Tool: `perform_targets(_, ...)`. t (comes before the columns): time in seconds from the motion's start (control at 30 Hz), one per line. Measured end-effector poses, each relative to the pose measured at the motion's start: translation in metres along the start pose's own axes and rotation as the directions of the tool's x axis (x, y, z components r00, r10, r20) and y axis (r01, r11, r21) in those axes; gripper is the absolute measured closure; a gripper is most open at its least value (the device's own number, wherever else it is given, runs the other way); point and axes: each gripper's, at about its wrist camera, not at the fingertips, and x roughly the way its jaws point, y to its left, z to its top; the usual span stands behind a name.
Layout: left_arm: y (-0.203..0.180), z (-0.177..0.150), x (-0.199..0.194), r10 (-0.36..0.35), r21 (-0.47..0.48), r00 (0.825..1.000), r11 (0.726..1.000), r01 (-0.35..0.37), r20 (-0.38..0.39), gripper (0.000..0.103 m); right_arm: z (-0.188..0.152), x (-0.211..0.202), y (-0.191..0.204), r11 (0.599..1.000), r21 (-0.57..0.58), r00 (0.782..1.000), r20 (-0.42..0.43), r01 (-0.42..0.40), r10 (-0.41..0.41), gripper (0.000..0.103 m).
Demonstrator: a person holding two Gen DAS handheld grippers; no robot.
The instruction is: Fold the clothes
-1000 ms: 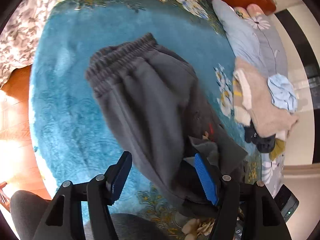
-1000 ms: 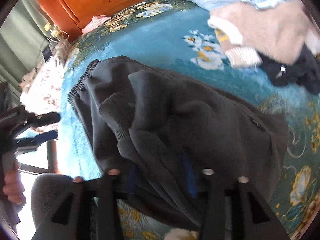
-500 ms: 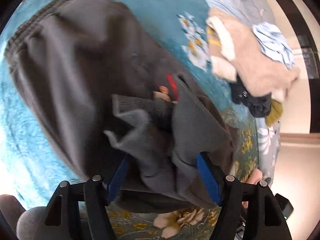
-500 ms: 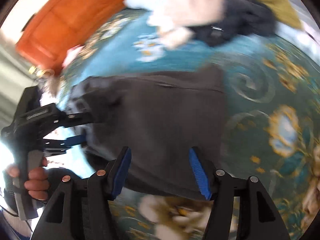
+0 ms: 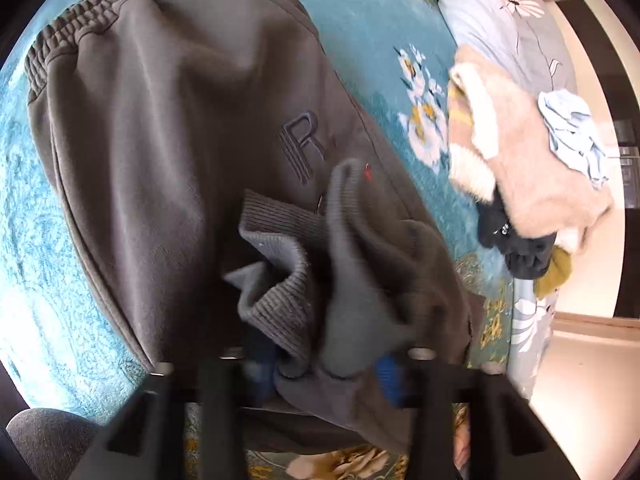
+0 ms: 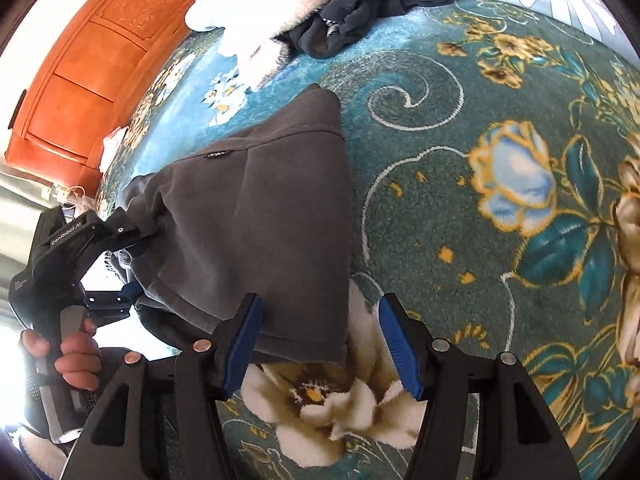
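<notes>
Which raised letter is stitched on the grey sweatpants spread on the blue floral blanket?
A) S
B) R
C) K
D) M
B: the left wrist view shows an embossed R on the grey sweatpants, just above the bunched ribbed cuff.

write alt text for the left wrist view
The left gripper is closing on bunched ribbed cuffs of dark grey sweatpants spread on a teal floral blanket. A pile of other clothes lies to the right.
</notes>
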Motion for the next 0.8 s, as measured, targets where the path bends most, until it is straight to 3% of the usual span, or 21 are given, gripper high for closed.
perform_targets(0.1,-0.018,-0.005,-0.007,-0.019,0.067,1.000,0.998,0.017,0.024,0.076,0.001,0.000,-0.001,1.000,0.013,1.000,0.002,-0.003,0.003,0.041)
perform_targets(0.17,-0.038,-0.011,-0.012,-0.133,0.119,0.991,0.984,0.133,-0.002,0.077,0.002,-0.003,-0.003,1.000,0.021,1.000,0.011,-0.002,0.002,0.041)
perform_targets(0.23,-0.060,-0.016,-0.024,-0.320,0.164,0.946,0.932,0.324,-0.051,0.077,0.005,-0.007,-0.006,0.999,0.034,1.000,0.027,0.003,-0.004,0.041)
perform_targets(0.3,-0.074,-0.019,-0.037,-0.472,0.182,0.877,0.858,0.481,-0.092,0.077,0.008,-0.011,-0.009,0.999,0.048,0.999,0.042,0.008,-0.010,0.041)
perform_targets(0.37,-0.075,-0.015,-0.043,-0.456,0.224,0.886,0.858,0.462,-0.083,0.077,0.011,-0.021,-0.017,0.996,0.085,0.997,0.076,0.002,-0.008,0.041)
perform_targets(0.43,-0.062,-0.007,-0.032,-0.265,0.248,0.963,0.931,0.267,-0.042,0.077,0.014,-0.030,-0.021,0.995,0.098,0.995,0.099,0.010,-0.019,0.041)
perform_targets(0.47,-0.049,-0.002,-0.021,-0.170,0.224,0.985,0.959,0.175,-0.042,0.077,0.015,-0.034,-0.023,0.995,0.102,0.994,0.110,0.015,-0.026,0.041)
perform_targets(0.5,-0.032,0.004,-0.009,-0.107,0.178,0.993,0.977,0.115,-0.055,0.077,0.016,-0.037,-0.023,0.995,0.098,0.993,0.116,0.023,-0.034,0.041)
perform_targets(0.57,-0.005,0.011,0.005,-0.092,0.096,0.993,0.990,0.099,-0.076,0.077,0.016,-0.038,-0.017,0.997,0.076,0.992,0.117,0.033,-0.041,0.041)
perform_targets(0.63,0.010,0.012,0.004,-0.121,0.021,0.988,0.992,0.124,-0.091,0.077,0.017,-0.034,-0.004,0.999,0.039,0.994,0.108,0.027,-0.031,0.041)
perform_targets(0.67,0.007,0.013,0.003,-0.115,0.037,0.990,0.992,0.118,-0.083,0.076,0.018,-0.031,0.004,1.000,0.015,0.995,0.101,0.021,-0.023,0.041)
perform_targets(0.8,-0.016,0.007,0.008,0.031,0.193,0.998,0.981,-0.019,-0.061,0.072,0.023,-0.017,0.041,0.996,-0.084,0.997,0.076,-0.016,0.022,0.041)
